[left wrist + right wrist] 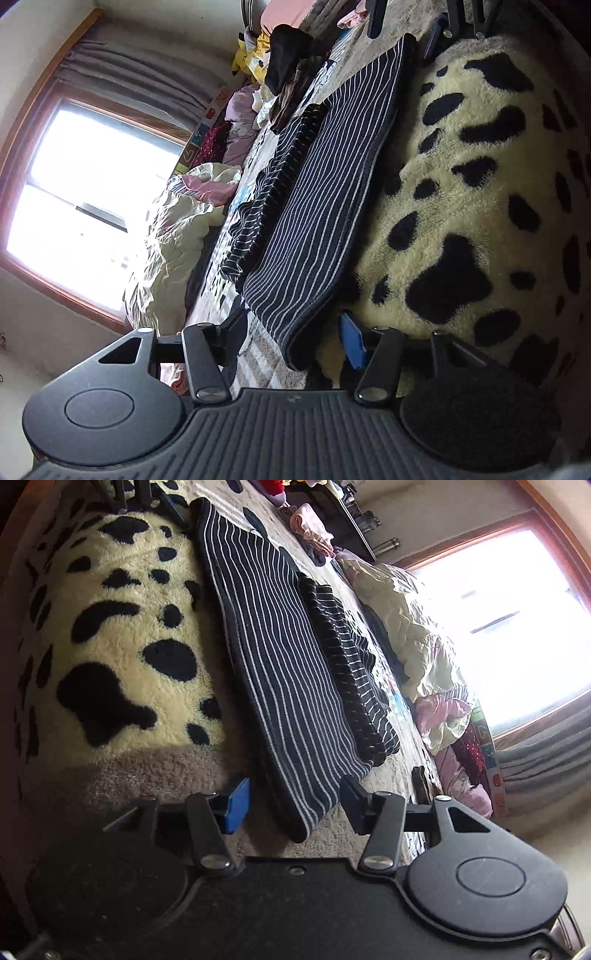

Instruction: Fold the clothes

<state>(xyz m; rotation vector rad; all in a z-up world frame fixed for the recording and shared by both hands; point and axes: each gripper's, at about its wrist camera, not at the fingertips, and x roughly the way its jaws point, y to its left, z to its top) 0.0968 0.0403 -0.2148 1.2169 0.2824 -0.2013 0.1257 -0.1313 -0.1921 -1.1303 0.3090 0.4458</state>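
Note:
A black garment with thin white stripes (317,206) lies folded into a long flat band on the bed, with a bunched striped part (273,184) along one side. My left gripper (293,332) is open, and the near end of the band lies between its black finger and blue pad. In the right wrist view the same garment (280,672) runs away from my right gripper (295,805), which is open around the opposite end. Each gripper shows small at the far end in the other's view: the right gripper (408,26), and the left one's fingers (120,496).
A cream fleece with black cow spots (480,184) lies beside the garment. On the other side are a crumpled cream and pink duvet (184,229), a pile of clothes (284,74) and a yellow plush toy (251,55). A bright window (517,627) lies beyond.

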